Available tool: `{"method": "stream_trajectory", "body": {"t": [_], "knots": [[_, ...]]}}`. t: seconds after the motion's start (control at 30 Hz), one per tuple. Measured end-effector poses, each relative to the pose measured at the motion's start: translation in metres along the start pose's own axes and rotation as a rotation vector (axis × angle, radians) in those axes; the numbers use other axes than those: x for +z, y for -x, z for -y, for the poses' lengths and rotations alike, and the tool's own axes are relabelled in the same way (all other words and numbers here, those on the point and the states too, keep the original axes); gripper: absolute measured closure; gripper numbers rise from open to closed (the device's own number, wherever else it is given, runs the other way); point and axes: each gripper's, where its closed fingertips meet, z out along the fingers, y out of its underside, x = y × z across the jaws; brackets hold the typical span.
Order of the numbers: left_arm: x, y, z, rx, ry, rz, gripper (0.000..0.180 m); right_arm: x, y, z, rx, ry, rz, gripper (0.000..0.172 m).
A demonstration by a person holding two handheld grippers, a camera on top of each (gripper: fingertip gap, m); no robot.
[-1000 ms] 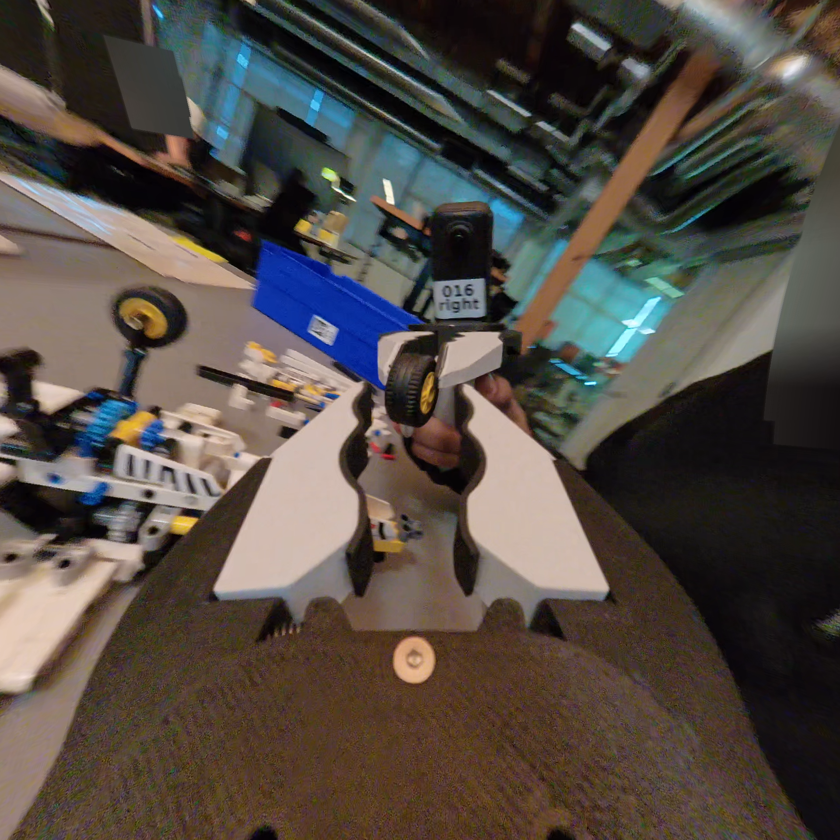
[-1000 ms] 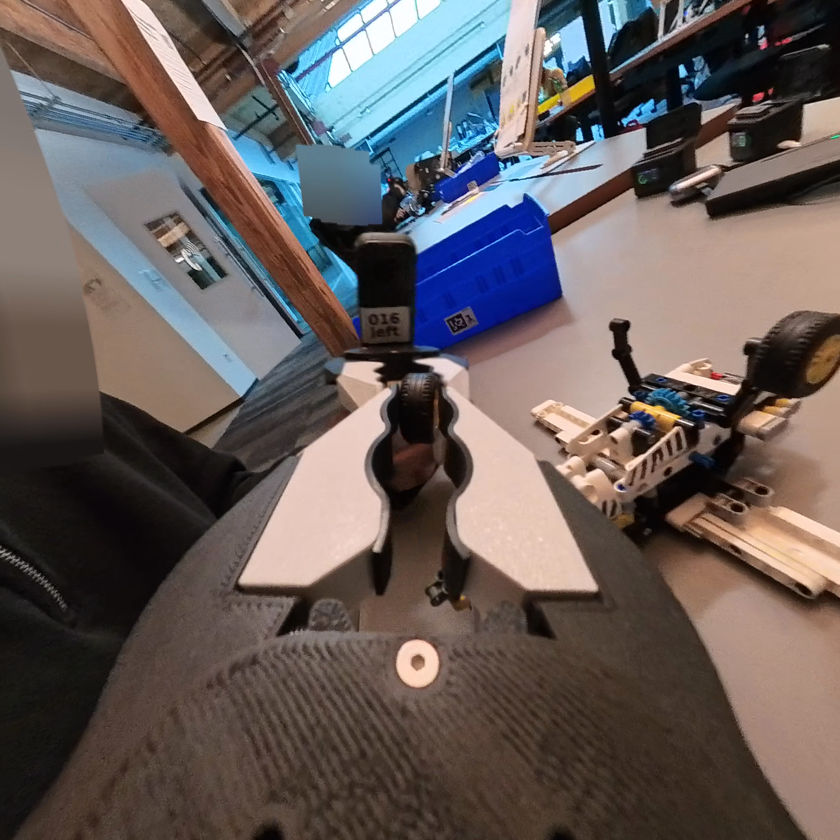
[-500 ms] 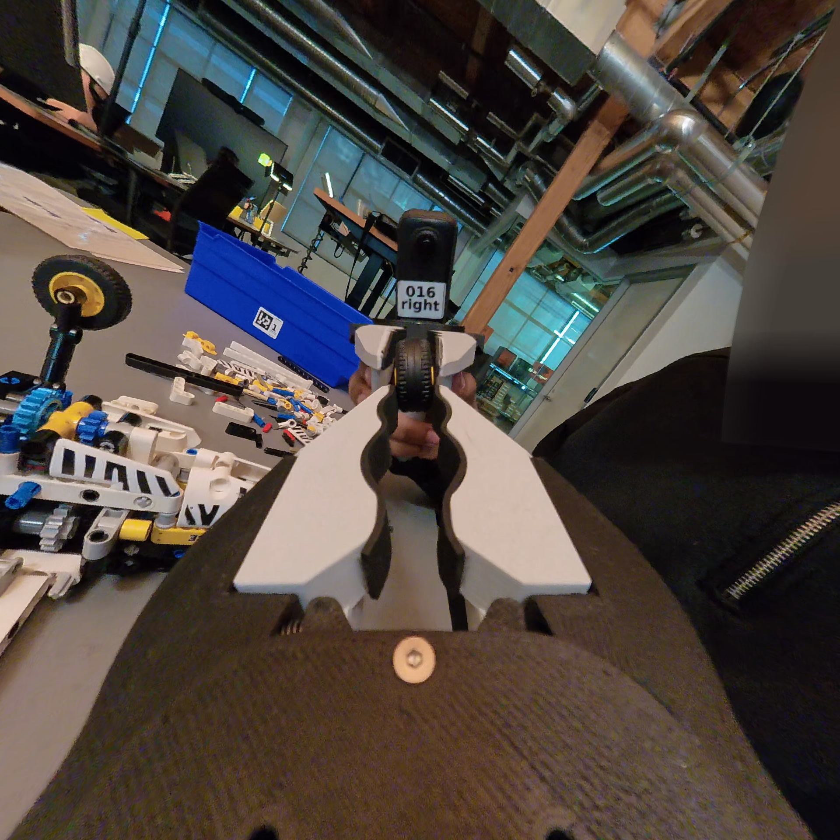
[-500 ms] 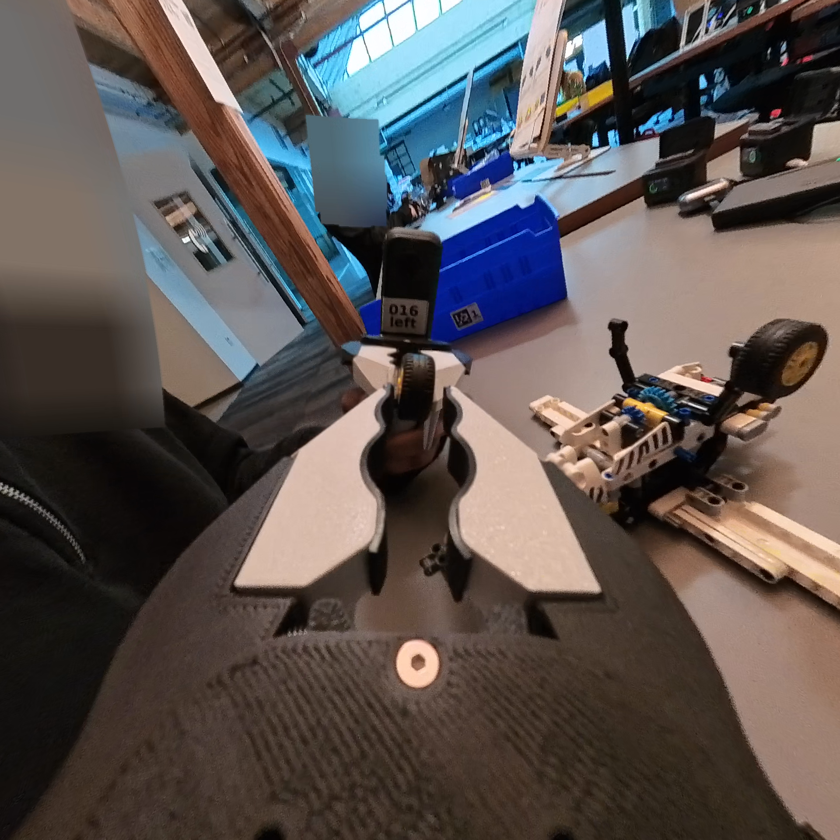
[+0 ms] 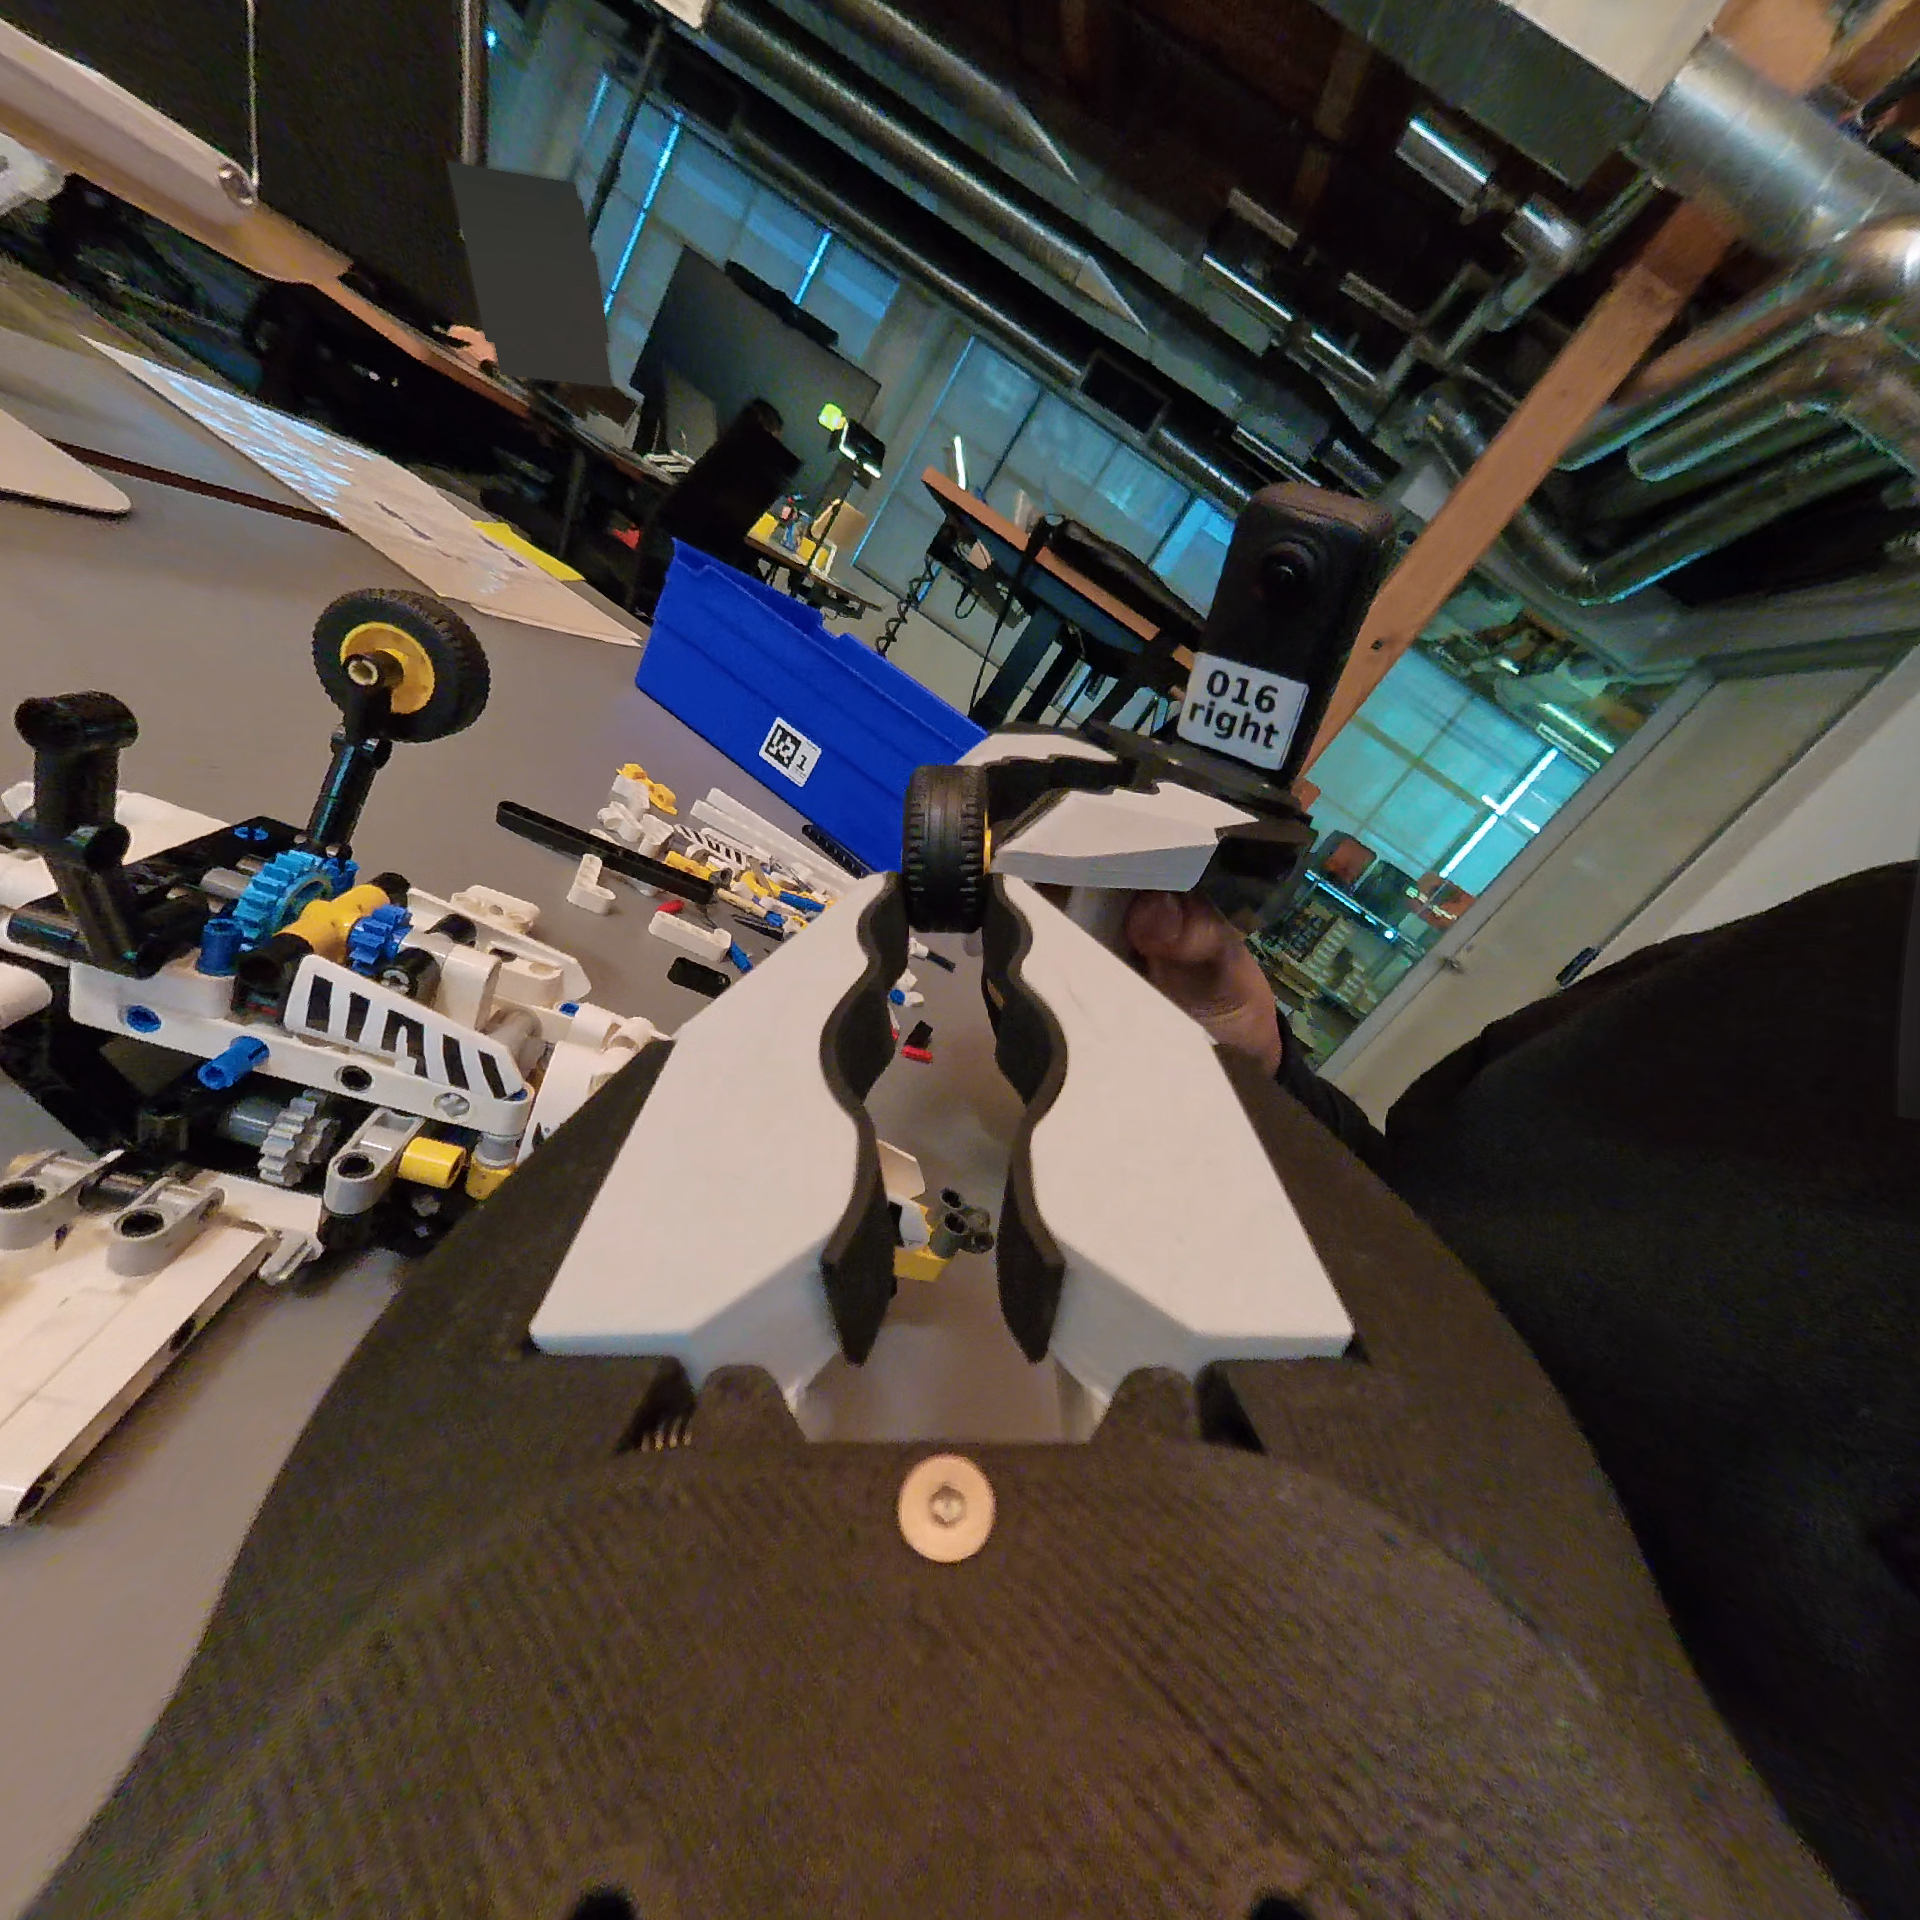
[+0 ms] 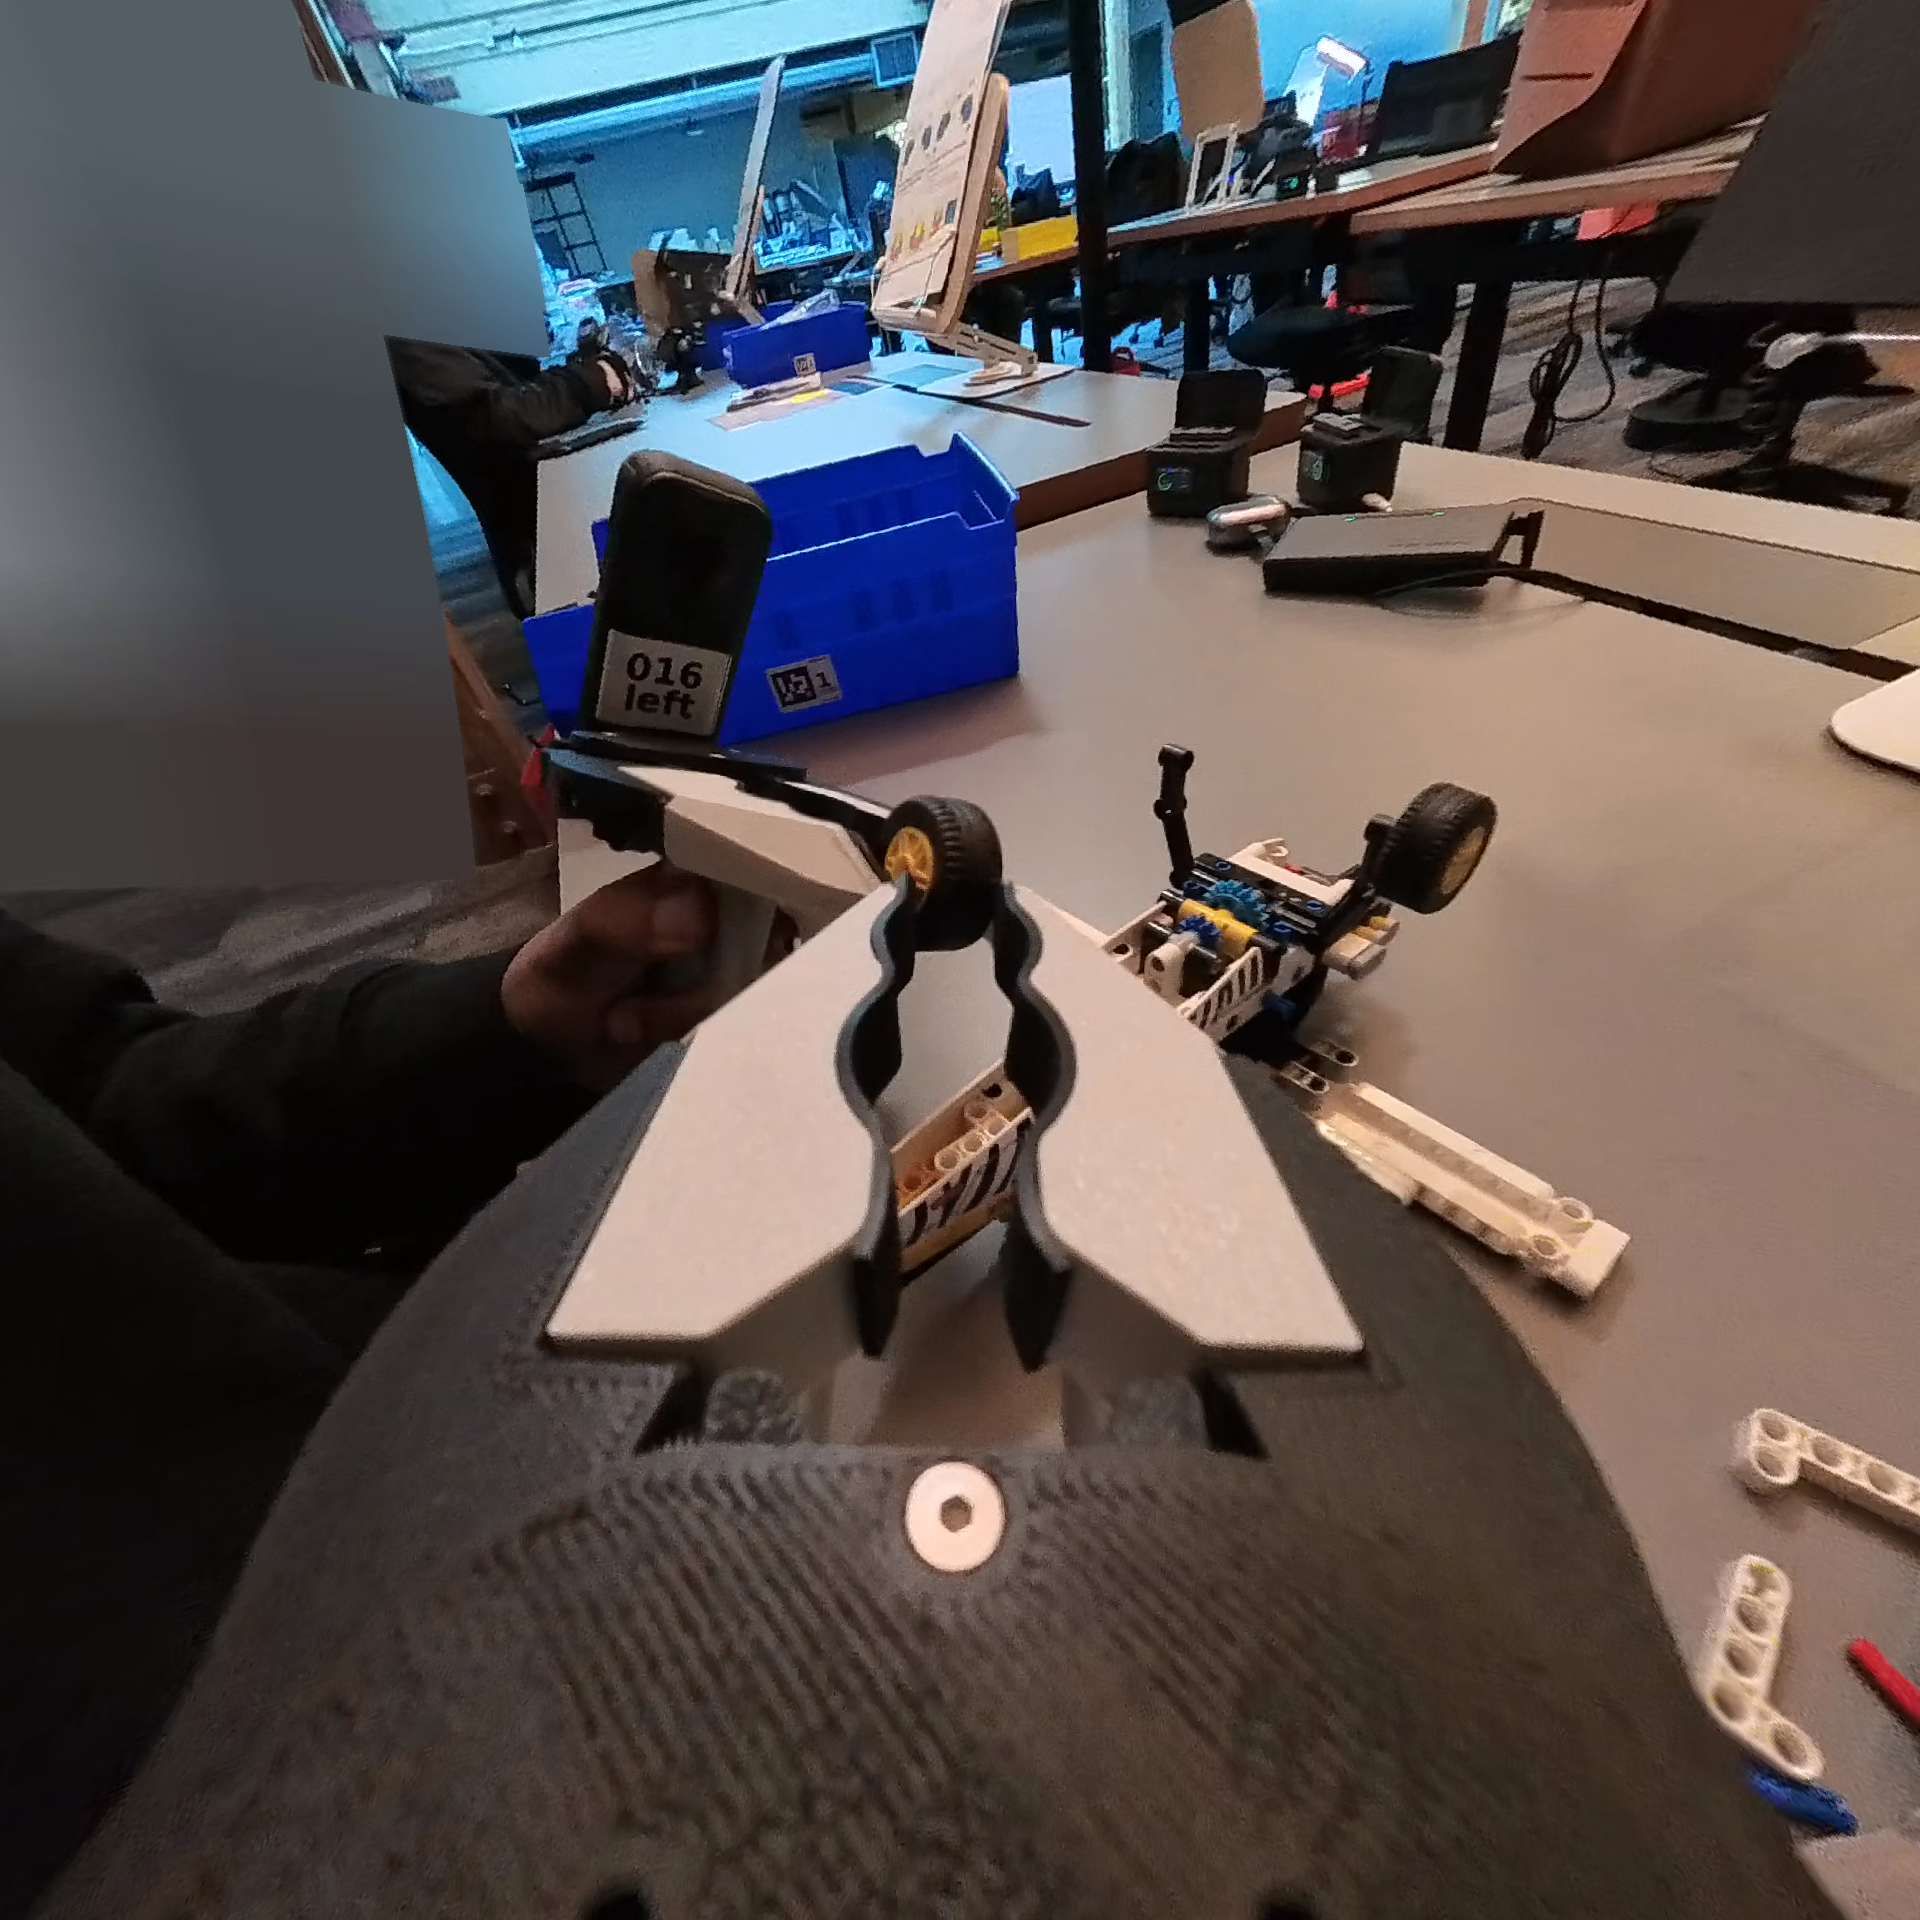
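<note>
Largest first: grey table (image 6: 1351,727), with the blue bin (image 5: 790,675) at the far edge

Part-built brick vehicle (image 5: 312,997) lies on the table to your left, well apart from both tongs. It carries one mounted wheel (image 5: 400,665) on a black upright

Left gripper (image 5: 943,904) and right gripper (image 6: 948,914) meet nose to nose in the air above the table edge, each in one of your hands

What changed: a second ago your left jaws stood wide, with the loose wheel (image 5: 940,842) held only in the right tongs. Now the left fingertips (image 5: 873,914) have closed in and sit against both sides of that wheel. The right tongs are still clamped on it, coming in from the side at an angle to the left pair

So the black wheel with the yellow hub is pinched by both tools at once, off the table and clear of the vehicle. I can't tell from here which pair carries the load

Smallest: loose white, yellow and blue pieces (image 5: 686,842) lie scattered between vehicle and bin, none touched
</note>
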Motion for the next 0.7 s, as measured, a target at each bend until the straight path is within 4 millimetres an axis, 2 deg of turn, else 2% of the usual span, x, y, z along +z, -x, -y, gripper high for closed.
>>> {"method": "stream_trajectory", "body": {"t": [0.13, 0.3, 0.4, 0.57, 0.7], "knots": [[0.001, 0.001, -0.001, -0.034, -0.005, -0.003, 0.17, -0.001, -0.001, -0.001, 0.017, -0.023, -0.024, 0.16], [-0.003, -0.001, 0.005, -0.081, -0.043, -0.05, 0.17, 0.003, 0.004, 0.006, -0.095, -0.058, -0.088, 0.158], [-0.008, -0.006, 0.009, -0.088, -0.063, -0.111, 0.171, 0.005, 0.01, 0.01, 0.017, -0.084, 0.021, 0.157], [-0.008, -0.02, 0.007, -0.125, -0.036, -0.222, 0.171, -0.003, 0.019, 0.015, 0.251, -0.141, 0.251, 0.16], [-0.007, -0.029, 0.004, -0.149, -0.008, -0.286, 0.171, -0.008, 0.027, 0.016, 0.333, -0.148, 0.352, 0.16]]}}
